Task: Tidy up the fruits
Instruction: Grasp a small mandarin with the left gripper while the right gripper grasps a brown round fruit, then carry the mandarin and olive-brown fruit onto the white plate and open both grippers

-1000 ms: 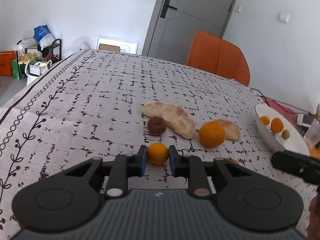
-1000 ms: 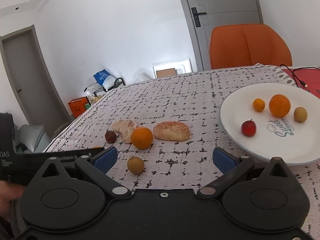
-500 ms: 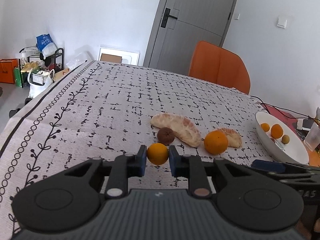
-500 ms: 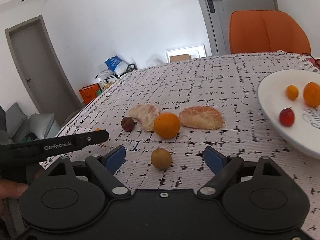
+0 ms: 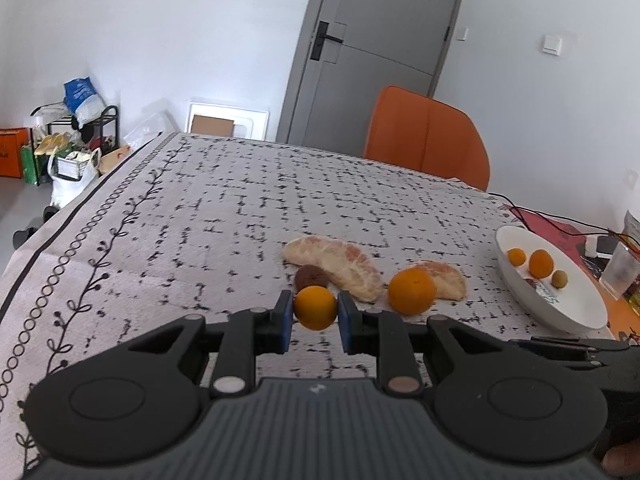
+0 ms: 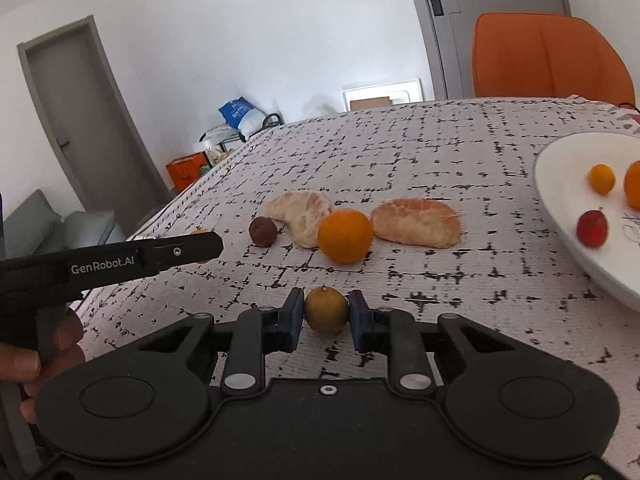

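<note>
Reading the table left to right, a good share of the sorting looks unfinished. On the cloth (image 5: pixel 224 216) a brown fruit (image 5: pixel 311 277), a peeled wedge (image 5: pixel 334 266), an orange (image 5: pixel 411 291) and a second wedge (image 5: pixel 446 278) lie loose near one another, none of them on the plate (image 5: pixel 576 316). The left gripper (image 5: pixel 313 316) is clamped on a small orange fruit (image 5: pixel 315 307), which sits squarely between its blue pads just in front of the brown fruit; whether it is lifted clear of the cloth I cannot tell. Further right, the right gripper (image 6: pixel 325 317) is closed on a yellow-brown fruit (image 6: pixel 325 309), pads pressing both its sides, low over the cloth and nearer the camera than the orange. At the far right the plate already carries four small fruits as far as can be seen: two orange ones, a yellowish one and a red fruit (image 6: pixel 592 227). So some pieces are placed, two are in hand and well apart from the plate, and by my reckoning the four on the cloth remain to be moved after these.
</note>
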### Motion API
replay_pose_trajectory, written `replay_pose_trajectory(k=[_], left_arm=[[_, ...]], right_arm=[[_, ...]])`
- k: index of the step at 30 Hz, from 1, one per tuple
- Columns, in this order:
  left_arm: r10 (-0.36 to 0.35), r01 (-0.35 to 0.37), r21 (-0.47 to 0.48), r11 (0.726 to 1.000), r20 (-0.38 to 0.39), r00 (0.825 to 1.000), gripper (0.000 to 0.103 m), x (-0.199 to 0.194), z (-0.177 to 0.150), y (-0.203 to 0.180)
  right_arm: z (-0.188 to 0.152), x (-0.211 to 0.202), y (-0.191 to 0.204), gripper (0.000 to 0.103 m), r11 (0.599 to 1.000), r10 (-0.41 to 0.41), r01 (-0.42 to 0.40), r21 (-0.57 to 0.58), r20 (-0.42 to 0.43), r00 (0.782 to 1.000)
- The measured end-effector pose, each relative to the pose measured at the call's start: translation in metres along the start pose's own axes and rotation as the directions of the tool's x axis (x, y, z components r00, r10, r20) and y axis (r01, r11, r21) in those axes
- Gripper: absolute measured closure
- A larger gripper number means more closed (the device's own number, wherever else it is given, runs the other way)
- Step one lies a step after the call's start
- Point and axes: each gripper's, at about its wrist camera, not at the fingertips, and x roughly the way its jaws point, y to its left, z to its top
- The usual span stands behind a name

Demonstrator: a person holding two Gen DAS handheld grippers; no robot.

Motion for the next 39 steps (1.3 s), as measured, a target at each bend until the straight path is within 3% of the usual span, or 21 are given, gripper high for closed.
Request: replay_pose_trajectory(k=[15,39], left_arm=[[-0.052,0.052,0.055,0.997,0.003,0.999,0.081,0.008,0.005,-0.037],[-0.156,0.151,0.179,0.972,0.013,0.988,0.081,0.027,0.016,-0.116]], right_arm=[[0.003,-0.044,-0.027,0.081,0.998,-0.064,0.062,0.026,0.091,0.994],[0.002,-0.096,-0.096,0.080,0.973,-0.193,0.162,0.163,0.199,0.961]])
